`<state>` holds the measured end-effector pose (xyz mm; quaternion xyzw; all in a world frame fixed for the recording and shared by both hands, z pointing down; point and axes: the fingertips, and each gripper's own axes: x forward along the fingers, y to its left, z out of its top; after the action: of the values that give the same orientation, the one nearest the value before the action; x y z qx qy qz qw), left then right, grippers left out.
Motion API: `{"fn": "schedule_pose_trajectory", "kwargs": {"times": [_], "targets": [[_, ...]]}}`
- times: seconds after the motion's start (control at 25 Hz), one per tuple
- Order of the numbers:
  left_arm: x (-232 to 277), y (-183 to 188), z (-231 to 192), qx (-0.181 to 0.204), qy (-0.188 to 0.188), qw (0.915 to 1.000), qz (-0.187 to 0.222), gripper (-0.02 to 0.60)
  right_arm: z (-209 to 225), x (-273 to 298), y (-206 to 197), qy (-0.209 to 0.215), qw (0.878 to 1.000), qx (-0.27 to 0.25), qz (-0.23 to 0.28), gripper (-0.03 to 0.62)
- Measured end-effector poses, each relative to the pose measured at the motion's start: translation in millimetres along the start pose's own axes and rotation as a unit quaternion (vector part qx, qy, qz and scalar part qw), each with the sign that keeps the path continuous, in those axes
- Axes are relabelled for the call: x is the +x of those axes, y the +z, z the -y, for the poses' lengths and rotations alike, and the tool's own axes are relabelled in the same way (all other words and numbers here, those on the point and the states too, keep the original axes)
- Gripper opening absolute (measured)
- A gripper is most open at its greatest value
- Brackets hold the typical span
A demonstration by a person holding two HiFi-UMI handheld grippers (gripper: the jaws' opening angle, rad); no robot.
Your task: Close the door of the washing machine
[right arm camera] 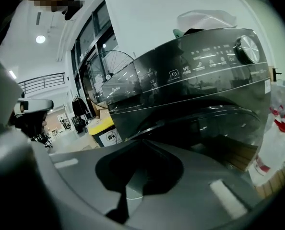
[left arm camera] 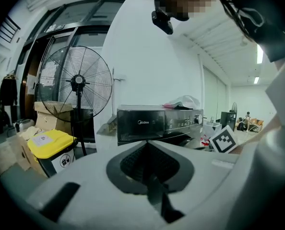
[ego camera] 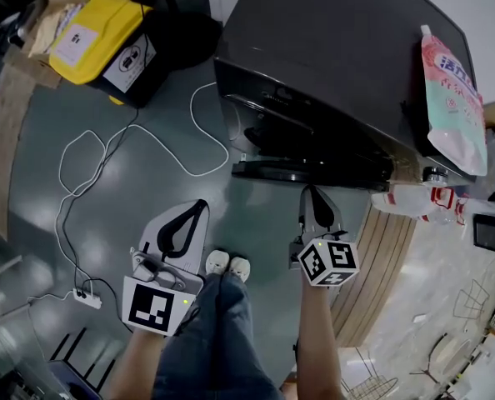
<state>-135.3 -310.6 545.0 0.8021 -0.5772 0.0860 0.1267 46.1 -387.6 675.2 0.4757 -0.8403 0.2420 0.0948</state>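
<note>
- The washer (ego camera: pixel 339 48) stands just ahead. Its door (ego camera: pixel 314 173) hangs open toward the person and shows from the head view as a dark bar low across the front.
- The right gripper (ego camera: pixel 312 193) is right at the door's outer face, with its jaws pressed together and nothing between them. From above I cannot tell whether the tips already touch the door. Its own view shows the curved, glossy panel close in front.
- The left gripper (ego camera: pixel 199 207) hangs back over the floor, well apart from the washer. Its jaws are also together and empty, and this step seems to need nothing from it.
- Closed jaws suit the job, since the door wants a push rather than a grip and joined tips make one firm, blunt point.
- The tips are best set on the door's outer face near its free edge, far from the hinge, where the least force swings it.
- The push should stay square to the panel and follow its arc, because tips held at a slant are likely to skid off the curved surface.
- The last stretch calls for steady pressure until the door sits flush, as a light tap may let it bounce back open.
- The cable (ego camera: pixel 106 152) lies on the floor to the left, well clear of the door's swing.
</note>
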Motion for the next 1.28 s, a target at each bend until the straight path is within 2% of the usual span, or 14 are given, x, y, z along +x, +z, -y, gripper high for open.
{"fn": "schedule_pose_trajectory", "kwargs": {"times": [0.28,0.56,1.08,1.28], "targets": [[4.0,-2.4,-5.9,-0.003,0.003,1.0,-0.004,0.008,17.1,39.2,20.1,-0.032,0.999,-0.021,-0.004,0.009],[7.9,-6.6,-15.7,-0.006,0.007,0.9999,-0.007,0.008,20.4,51.8,15.4,-0.054,0.998,-0.034,-0.013,0.011],[12.3,-1.2,-11.6,0.0,-0.001,1.0,0.002,0.008,21.4,52.4,15.0,-0.049,0.998,-0.032,-0.005,0.012],[7.0,6.2,-3.5,0.0,-0.007,1.0,0.007,0.008,19.2,39.9,31.2,-0.053,0.998,-0.024,0.017,0.011]]}}
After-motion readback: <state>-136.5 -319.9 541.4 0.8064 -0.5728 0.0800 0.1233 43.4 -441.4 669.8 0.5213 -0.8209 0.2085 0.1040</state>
